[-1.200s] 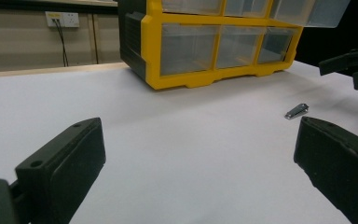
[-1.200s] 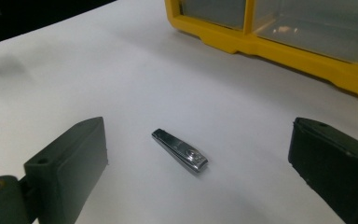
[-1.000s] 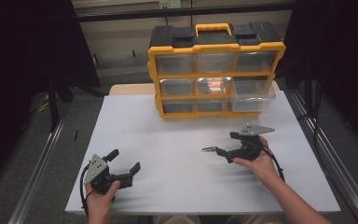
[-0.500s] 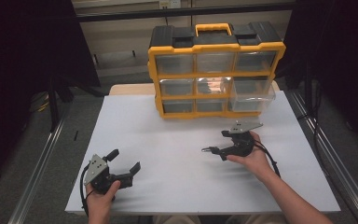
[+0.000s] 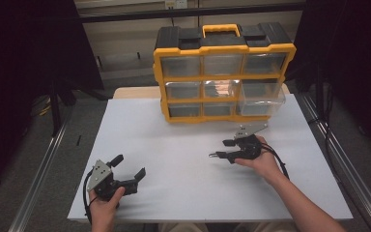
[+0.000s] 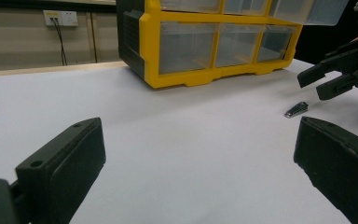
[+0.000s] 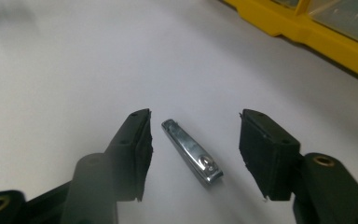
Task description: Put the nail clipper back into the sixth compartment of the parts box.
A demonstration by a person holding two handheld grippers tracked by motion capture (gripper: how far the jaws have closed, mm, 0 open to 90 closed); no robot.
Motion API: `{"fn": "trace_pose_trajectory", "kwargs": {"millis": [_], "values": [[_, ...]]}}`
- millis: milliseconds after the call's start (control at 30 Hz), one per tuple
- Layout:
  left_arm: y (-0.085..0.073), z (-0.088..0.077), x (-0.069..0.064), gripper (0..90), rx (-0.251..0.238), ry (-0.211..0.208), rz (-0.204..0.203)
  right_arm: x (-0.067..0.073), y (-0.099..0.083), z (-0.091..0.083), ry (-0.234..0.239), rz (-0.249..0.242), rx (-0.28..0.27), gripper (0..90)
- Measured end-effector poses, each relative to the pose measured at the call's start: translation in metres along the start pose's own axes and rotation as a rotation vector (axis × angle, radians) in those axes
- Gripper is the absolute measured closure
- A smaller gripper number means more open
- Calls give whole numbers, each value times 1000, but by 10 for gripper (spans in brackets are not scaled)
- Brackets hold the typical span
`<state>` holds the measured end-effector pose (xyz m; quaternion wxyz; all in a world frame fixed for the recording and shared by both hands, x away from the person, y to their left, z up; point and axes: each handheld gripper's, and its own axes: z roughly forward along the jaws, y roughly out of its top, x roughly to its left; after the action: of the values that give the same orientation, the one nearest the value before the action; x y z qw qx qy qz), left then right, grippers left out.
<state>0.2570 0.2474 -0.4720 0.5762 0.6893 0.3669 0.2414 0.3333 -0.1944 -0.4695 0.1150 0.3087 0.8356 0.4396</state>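
Two jaws of the right gripper (image 7: 193, 154) stand apart around a nail clipper (image 7: 192, 152) lying flat on the table (image 5: 174, 140). Advice: lower squarely, close across its narrow sides. Left gripper (image 5: 128, 170) rests open, well apart.

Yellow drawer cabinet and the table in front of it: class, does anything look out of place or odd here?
Yes. On the yellow drawer cabinet, the clear drawer at middle right sticks out while the others sit flush. A metal nail clipper lies loose on the white table, between the open jaws of the right gripper.
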Motion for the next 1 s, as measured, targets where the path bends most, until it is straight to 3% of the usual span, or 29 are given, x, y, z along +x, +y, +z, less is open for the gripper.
{"fn": "trace_pose_trajectory", "kwargs": {"millis": [300,467,600,700,900,1000], "values": [[0,1,0,21,1,-2,0,-3,-6,5,26,-29,42,600],[0,1,0,21,2,1,-1,-5,-9,10,14,-45,79,615],[0,1,0,22,5,1,3,-5,-10,13,12,-46,72,628],[0,1,0,22,4,0,2,-4,-12,15,10,-48,105,642],[0,1,0,22,5,2,6,-4,-12,11,36,-37,124,770],[0,1,0,22,5,3,6,-2,-12,10,32,-38,133,781]]}}
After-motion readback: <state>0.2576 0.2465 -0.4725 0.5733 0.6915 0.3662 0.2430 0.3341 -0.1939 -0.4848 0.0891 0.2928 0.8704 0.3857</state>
